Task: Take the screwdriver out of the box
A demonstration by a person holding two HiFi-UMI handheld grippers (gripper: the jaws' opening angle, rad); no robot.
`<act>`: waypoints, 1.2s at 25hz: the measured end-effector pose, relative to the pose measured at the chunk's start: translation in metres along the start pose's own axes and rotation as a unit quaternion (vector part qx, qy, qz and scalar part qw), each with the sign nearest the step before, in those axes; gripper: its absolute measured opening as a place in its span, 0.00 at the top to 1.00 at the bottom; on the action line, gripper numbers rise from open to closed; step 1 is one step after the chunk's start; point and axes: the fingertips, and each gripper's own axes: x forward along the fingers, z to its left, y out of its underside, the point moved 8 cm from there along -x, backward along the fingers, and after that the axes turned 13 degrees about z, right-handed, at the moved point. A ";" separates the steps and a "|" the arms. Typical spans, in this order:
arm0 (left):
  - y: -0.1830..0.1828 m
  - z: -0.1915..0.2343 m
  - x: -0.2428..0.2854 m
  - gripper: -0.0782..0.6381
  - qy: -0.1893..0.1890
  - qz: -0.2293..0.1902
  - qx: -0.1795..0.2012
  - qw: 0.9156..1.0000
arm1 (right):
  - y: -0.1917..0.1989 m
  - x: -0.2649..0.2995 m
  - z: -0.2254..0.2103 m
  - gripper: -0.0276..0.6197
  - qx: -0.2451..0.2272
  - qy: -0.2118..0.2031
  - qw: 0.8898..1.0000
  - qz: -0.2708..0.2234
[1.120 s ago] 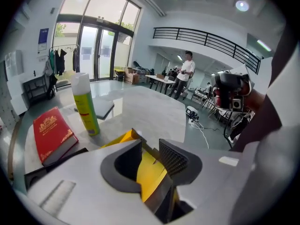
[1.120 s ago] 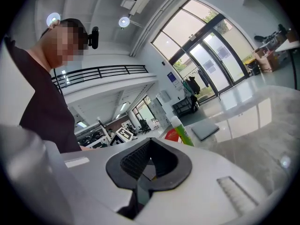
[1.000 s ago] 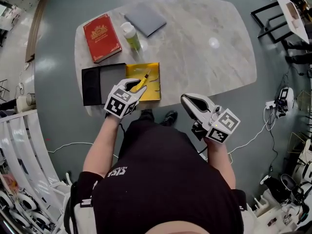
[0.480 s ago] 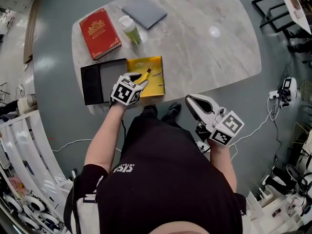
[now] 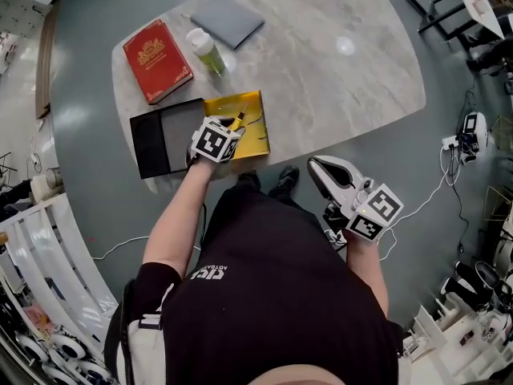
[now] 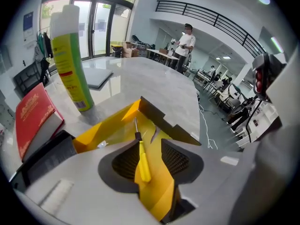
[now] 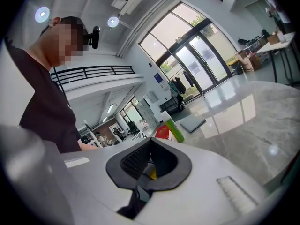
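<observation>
A yellow-handled screwdriver [image 5: 239, 121] [image 6: 142, 161] lies in the open yellow box [image 5: 255, 139] [image 6: 108, 128] at the near edge of the marble table [image 5: 337, 70]. My left gripper [image 5: 230, 132] [image 6: 149, 143] points steeply down into the box. Its jaws straddle the screwdriver's handle and are closing; the pads [image 6: 125, 162] stand just apart from the handle. My right gripper [image 5: 314, 167] [image 7: 150, 142] hangs off the table's near side, in front of the person's body, nearly level, with its tips together and nothing held.
A black lid [image 5: 164, 137] lies left of the box. Behind it are a red book [image 5: 157, 60] [image 6: 33, 121], a green bottle [image 5: 206, 52] [image 6: 70, 64] and a grey pad [image 5: 227, 20]. Cables run over the floor to the right [image 5: 437, 207].
My left gripper has sunk into the yellow box and now brackets the screwdriver handle. The right gripper has stayed about where it was.
</observation>
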 end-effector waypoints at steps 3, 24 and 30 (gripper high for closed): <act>0.001 0.002 0.007 0.69 -0.012 0.013 -0.006 1.000 | -0.002 -0.009 -0.001 0.94 0.000 0.006 1.000 -0.007; -0.012 0.002 0.039 0.69 -0.070 0.128 0.052 0.988 | 0.006 -0.038 -0.014 0.94 0.015 0.018 0.998 -0.052; -0.018 0.003 0.044 0.69 -0.083 0.140 0.076 0.984 | 0.005 -0.038 -0.015 0.94 0.017 0.017 0.999 -0.046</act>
